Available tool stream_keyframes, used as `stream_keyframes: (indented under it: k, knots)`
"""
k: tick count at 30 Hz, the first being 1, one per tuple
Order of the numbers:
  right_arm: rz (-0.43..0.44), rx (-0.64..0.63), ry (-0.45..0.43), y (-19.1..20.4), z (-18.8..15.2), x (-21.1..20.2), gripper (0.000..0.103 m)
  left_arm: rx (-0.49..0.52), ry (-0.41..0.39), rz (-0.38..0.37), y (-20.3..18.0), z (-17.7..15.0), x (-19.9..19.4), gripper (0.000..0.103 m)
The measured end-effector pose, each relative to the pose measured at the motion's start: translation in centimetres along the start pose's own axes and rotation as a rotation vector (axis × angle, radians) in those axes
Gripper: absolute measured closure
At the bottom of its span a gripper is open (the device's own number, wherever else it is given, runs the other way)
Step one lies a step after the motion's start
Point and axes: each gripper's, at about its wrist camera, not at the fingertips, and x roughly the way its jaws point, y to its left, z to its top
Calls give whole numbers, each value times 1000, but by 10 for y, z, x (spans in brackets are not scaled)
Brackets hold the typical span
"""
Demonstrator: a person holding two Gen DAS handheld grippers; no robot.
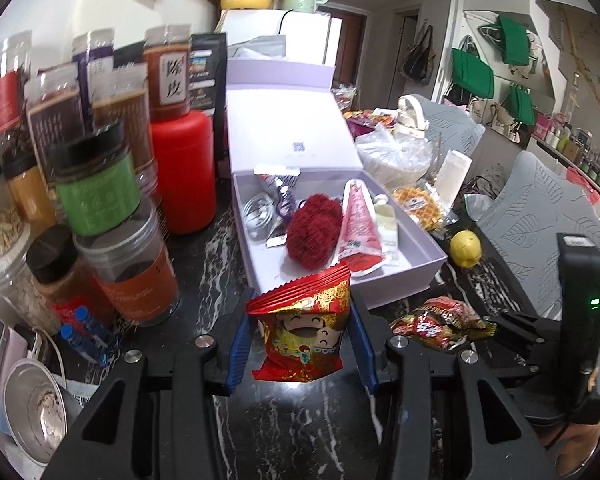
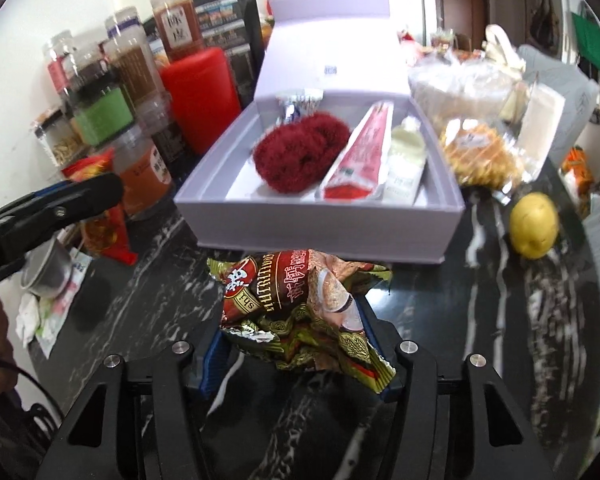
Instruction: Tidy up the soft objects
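In the left wrist view my left gripper (image 1: 300,312) is shut on a red and gold snack packet (image 1: 304,340) with a cartoon face, held upright above the dark marble counter. My right gripper (image 2: 296,320) is shut on a crumpled brown and gold snack packet (image 2: 300,300). Both hang just in front of an open lilac box (image 1: 400,280) (image 2: 320,232). The box holds a red fluffy ball (image 1: 312,232) (image 2: 300,156), a pink tube pack (image 1: 358,228) (image 2: 360,160) and a white sachet (image 2: 406,160). The right gripper (image 1: 504,320) with its packet (image 1: 440,324) shows at the right of the left wrist view.
Stacked jars and a red canister (image 1: 184,172) crowd the counter left of the box. A lemon (image 1: 465,248) (image 2: 534,226), a wrapped waffle (image 1: 420,204) and a plastic bag (image 1: 392,156) lie to its right. A metal bowl (image 1: 36,408) sits at the near left.
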Motion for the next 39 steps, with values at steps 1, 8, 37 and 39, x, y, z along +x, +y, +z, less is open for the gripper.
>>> stream_keyframes:
  k: [1,8,37,39]
  knots:
    - [-6,-6,-16,0,3,-7,47,4,-4,-3,-2,2,-2,59]
    - [-33,-50,-108,-3,29,-42,47,31,-55,-35,-20,25,-10,59]
    - [-41,-109,-197,-41,124,26,47,88,-46,-7,-17,97,86,59]
    - [-41,-108,-191,-43,125,34,46,95,-38,-7,-16,95,96,59]
